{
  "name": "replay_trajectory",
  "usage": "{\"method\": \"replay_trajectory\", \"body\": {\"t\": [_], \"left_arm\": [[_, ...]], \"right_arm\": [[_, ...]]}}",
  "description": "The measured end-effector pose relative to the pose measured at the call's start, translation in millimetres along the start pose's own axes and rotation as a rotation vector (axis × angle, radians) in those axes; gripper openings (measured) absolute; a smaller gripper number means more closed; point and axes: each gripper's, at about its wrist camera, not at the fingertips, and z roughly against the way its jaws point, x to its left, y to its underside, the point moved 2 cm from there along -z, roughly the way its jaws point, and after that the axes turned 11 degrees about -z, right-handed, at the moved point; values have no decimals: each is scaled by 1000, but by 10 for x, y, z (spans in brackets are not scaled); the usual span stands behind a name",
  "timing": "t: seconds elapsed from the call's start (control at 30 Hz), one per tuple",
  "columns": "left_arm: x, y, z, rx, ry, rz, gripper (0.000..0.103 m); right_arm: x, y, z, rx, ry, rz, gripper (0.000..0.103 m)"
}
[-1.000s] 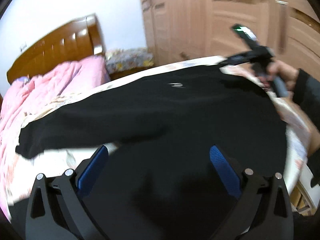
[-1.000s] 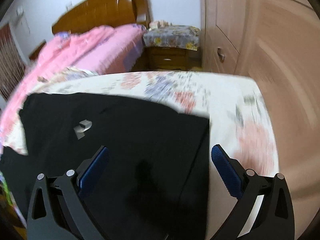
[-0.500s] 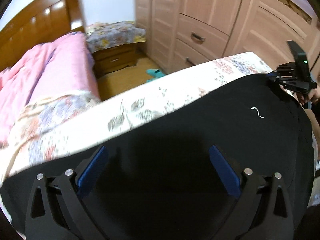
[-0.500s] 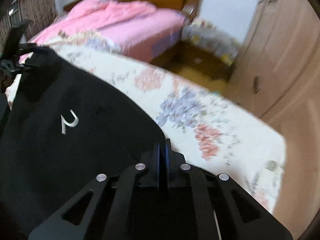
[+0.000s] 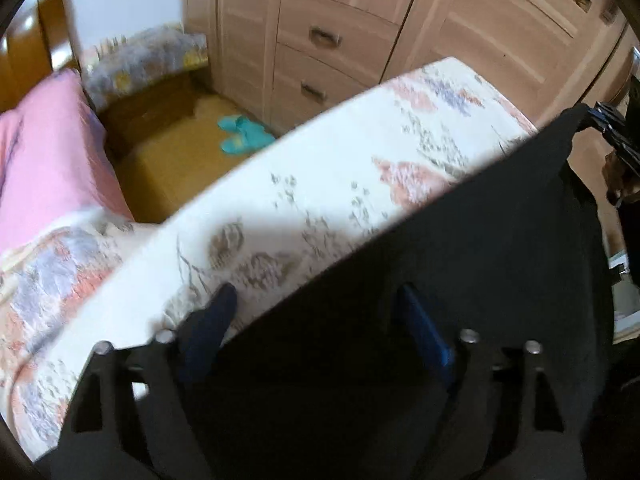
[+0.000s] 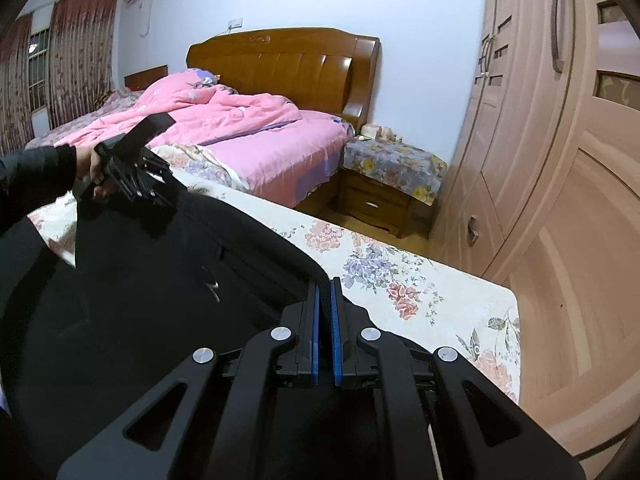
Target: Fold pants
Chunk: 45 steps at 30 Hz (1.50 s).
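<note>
Black pants [image 5: 480,280] [image 6: 140,280] lie across a floral sheet [image 5: 320,184] [image 6: 380,268] on the bed. My right gripper [image 6: 324,292] is shut on the pants' edge and holds it up. It shows at the far right of the left wrist view [image 5: 600,116], clamped on a raised corner. My left gripper [image 5: 316,304] is open, its blue pads astride the pants' near edge, one finger over the sheet, one over the cloth. In the right wrist view the left gripper [image 6: 160,196] sits at the pants' other top corner.
A pink quilt [image 6: 224,120] covers the bed's head end by a wooden headboard [image 6: 280,68]. A nightstand [image 6: 392,184] and a wooden wardrobe [image 6: 540,160] [image 5: 400,32] stand at the right. Teal slippers [image 5: 244,136] lie on the floor.
My right gripper shut on the pants' edge and lifted it. My left gripper moved to the pants' edge and its jaws narrowed a little but stay open.
</note>
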Motion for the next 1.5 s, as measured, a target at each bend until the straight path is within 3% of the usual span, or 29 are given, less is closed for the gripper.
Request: {"method": "replay_trajectory", "body": {"t": [0.03,0.07,0.2,0.27,0.37,0.47,0.6,0.7,0.77,0.8,0.83,0.9,0.93,0.97,1.0,1.03,1.1,1.17,1.23,1.37,1.5], "left_arm": [[-23,1,40,-20,42,24,16],[-38,13,111,-37,23,46,10],[-420,20,712,-121,-181,-11,8],[-930,64,1229,-187,-335,-88,8],[-1780,307,1794,-239,-483,-173,8],[-2634,707,2038,-237,-589,-227,8],[-3497,1372,1885,-249,-580,-155,7],[-3909,1866,1288,-192,-556,-82,7],[-3991,2083,867,-127,-566,-49,8],[-3992,2166,765,-118,-559,-27,10],[-3997,2236,700,-162,-584,9,14],[-3960,2279,774,-240,-553,122,23],[-3953,2307,880,-295,-529,188,44],[-3967,2338,1008,-358,-526,231,79],[-4029,2390,1183,-439,-542,282,93],[-4066,2425,1290,-483,-540,308,101],[-4093,2531,1425,-530,-497,369,101],[-4102,2622,1458,-521,-501,436,101],[-4008,2722,1485,-530,-482,525,101],[-3947,2878,1495,-586,-421,654,101],[-3878,2990,1549,-582,-420,673,101]], "right_arm": [[8,-4,-20,6,4,-3,7],[10,-6,-27,12,11,-8,7],[-63,-51,14,17,8,-46,7],[-99,-35,220,-9,-22,-81,7],[-17,61,653,-63,-74,-90,7],[168,299,1156,-107,-129,-79,7],[401,939,1664,-90,-168,-104,7],[479,1548,1748,-27,-179,-200,8],[573,1883,1605,38,-125,-194,8],[573,2087,1445,97,-82,-204,9],[563,2202,1391,124,-87,-234,10],[571,2302,1536,91,-102,-288,20],[571,2306,1654,77,-104,-315,29],[568,2319,1743,59,-110,-333,62],[528,2331,1885,8,-113,-374,82],[500,2362,1993,-34,-118,-400,98],[516,2404,2110,-45,-168,-424,90],[499,2443,2064,-17,-159,-448,68],[446,2483,1910,30,-198,-534,61],[358,2565,1661,70,-207,-651,51],[309,2499,1611,31,-207,-694,48]]}}
